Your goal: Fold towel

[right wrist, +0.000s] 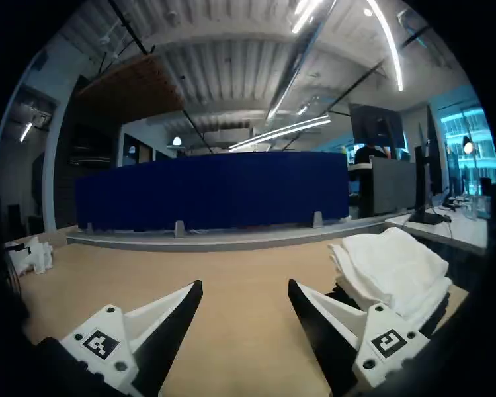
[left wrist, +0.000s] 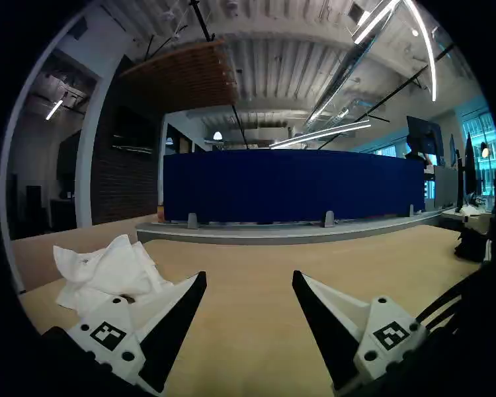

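Black-edged white fingers of the left gripper reach in from the bottom of the left gripper view, jaws spread wide with only bare wood between them, low over the light wooden surface. Just beyond the left-hand finger, and partly hidden behind it, lies a crumpled white towel, bunched in a loose heap on the surface near its edge. In the right gripper view, the right gripper hangs low over the same wood, jaws spread and holding nothing. Beside its right-hand finger, a neatly folded stack of white cloth rests at the surface's corner. A small white object, too small to identify, sits far off to the left. A dark blue partition runs along the far side of the surface.
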`<state>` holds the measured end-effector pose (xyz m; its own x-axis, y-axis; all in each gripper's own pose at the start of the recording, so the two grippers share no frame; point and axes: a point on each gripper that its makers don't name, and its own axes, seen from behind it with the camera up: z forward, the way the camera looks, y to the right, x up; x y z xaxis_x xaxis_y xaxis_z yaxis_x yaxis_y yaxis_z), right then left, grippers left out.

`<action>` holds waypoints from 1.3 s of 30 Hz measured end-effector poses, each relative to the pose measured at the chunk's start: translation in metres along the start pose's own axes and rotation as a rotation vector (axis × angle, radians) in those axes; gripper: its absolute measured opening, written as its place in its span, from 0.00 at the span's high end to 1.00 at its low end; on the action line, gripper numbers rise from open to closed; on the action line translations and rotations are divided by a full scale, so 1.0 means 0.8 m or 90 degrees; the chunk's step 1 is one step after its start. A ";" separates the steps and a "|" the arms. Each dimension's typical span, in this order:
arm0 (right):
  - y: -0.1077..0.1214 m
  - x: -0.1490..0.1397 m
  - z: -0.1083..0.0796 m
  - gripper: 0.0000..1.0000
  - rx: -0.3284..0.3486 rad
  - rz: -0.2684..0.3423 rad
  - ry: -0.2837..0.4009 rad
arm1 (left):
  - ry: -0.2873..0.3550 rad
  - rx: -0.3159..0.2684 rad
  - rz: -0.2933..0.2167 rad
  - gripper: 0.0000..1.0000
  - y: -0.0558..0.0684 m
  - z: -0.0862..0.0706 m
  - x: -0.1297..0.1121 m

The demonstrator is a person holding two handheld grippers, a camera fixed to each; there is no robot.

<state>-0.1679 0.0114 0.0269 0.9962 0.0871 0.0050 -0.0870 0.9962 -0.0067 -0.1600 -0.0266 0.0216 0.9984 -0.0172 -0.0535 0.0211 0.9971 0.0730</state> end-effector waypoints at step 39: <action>-0.019 0.000 -0.016 0.00 0.018 -0.037 0.025 | 0.000 0.000 0.000 0.03 0.000 0.001 0.000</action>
<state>-0.1662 -0.0034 0.0142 0.9990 0.0300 -0.0342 -0.0293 0.9993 0.0211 -0.1596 -0.0267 0.0227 0.9984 -0.0175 -0.0536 0.0214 0.9971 0.0729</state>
